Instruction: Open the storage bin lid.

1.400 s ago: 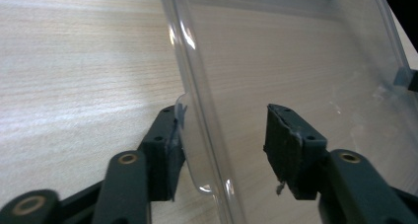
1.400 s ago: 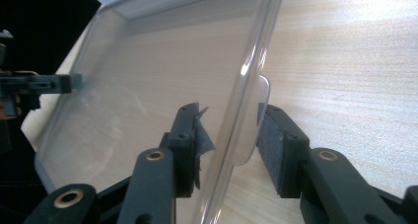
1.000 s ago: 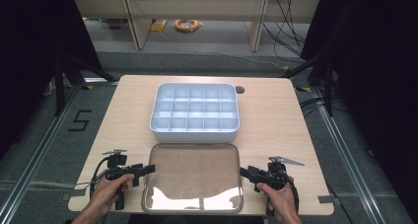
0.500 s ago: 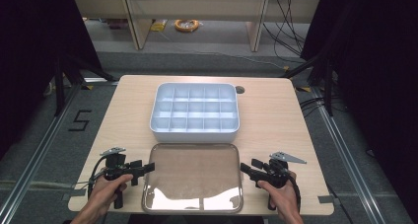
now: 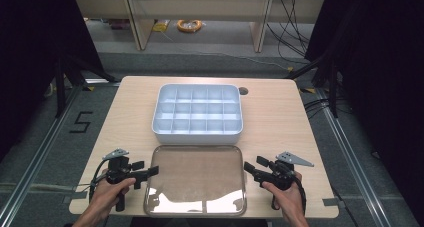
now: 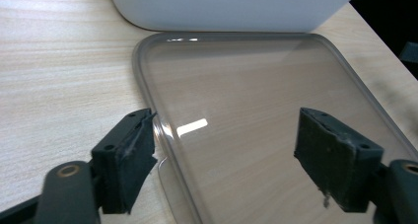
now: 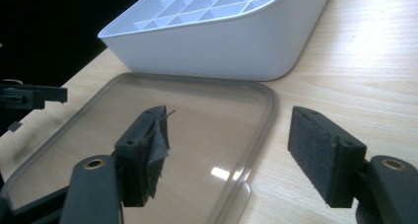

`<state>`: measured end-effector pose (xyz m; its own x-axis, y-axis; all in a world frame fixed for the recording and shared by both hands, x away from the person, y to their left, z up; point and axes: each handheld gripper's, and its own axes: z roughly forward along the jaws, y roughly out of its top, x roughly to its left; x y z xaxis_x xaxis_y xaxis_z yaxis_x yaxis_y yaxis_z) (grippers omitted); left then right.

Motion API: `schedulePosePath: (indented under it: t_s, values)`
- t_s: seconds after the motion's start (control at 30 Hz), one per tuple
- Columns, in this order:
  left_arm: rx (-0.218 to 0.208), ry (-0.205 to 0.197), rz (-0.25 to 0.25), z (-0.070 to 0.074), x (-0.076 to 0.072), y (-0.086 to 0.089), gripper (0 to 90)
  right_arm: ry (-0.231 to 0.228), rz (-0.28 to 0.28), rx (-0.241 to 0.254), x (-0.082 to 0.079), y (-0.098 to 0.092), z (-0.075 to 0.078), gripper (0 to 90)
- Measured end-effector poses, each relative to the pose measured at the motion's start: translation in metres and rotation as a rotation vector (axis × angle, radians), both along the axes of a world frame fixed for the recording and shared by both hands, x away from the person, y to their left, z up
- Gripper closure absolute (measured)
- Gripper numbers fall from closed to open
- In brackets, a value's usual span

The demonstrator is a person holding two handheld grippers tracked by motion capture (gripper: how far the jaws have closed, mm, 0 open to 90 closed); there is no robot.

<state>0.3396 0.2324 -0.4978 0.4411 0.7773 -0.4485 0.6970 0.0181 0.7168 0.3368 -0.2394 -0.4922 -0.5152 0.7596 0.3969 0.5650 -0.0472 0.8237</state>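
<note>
On wooden table (image 5: 125, 117): clear lid (image 5: 197, 177) flat between left claw (image 5: 150, 172) and right claw (image 5: 248, 168), edges straddled; both wide, just opened, gripping nothing.

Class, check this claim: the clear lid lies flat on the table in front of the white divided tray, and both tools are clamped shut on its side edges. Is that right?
Not quite. The clear lid does lie flat in front of the white divided tray, but the left tool and the right tool are open, their jaws having just widened, with the lid's edges loose between them. The two gripper views show this.
</note>
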Motion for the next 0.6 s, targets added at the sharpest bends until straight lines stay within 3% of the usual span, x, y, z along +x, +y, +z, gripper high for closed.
schedulePosePath:
  t_s: [0.03,0.07,0.1,0.13,0.17,0.23,0.27,0.33,0.4,0.47,0.5,0.6]
  values:
    - [0.0,-0.003,-0.009,0.001,0.0,0.0,20.9,0.013,0.005,-0.01,-0.002,0.0,0.001,31.5]
    - [0.002,-0.016,-0.018,0.001,0.0,0.0,20.3,-0.01,0.004,-0.01,-0.001,0.0,0.001,31.1]
    - [0.009,-0.033,-0.024,0.002,-0.002,-0.001,19.4,0.032,0.008,0.01,-0.006,0.001,0.003,30.5]
    - [0.016,-0.042,-0.036,0.002,-0.002,-0.001,19.0,0.024,0.007,0.007,-0.007,0.002,0.003,29.3]
    - [0.029,-0.051,-0.042,0.003,-0.004,-0.001,18.2,0.0,0.025,-0.009,-0.007,0.001,0.003,28.4]
    - [0.036,-0.069,-0.051,0.005,-0.006,-0.001,17.1,0.027,0.023,-0.045,-0.01,0.0,0.001,27.1]
    - [0.043,-0.073,-0.057,0.005,-0.007,-0.001,16.8,0.055,0.011,-0.029,-0.013,0.002,0.001,26.4]
    - [0.036,-0.08,-0.069,0.006,-0.009,-0.002,15.8,0.045,0.038,-0.057,-0.015,0.001,0.0,25.9]
    - [0.037,-0.088,-0.081,0.007,-0.012,-0.002,15.1,0.064,0.035,-0.017,-0.019,0.005,0.002,25.3]
    - [0.04,-0.09,-0.087,0.007,-0.014,-0.003,15.0,0.076,0.047,-0.022,-0.021,0.005,0.004,24.4]
    - [0.041,-0.09,-0.093,0.007,-0.015,-0.002,15.0,0.044,0.071,-0.009,-0.019,0.005,0.002,23.9]
    - [0.039,-0.097,-0.091,0.007,-0.019,-0.002,15.1,0.049,0.073,-0.048,-0.023,0.006,0.003,22.9]
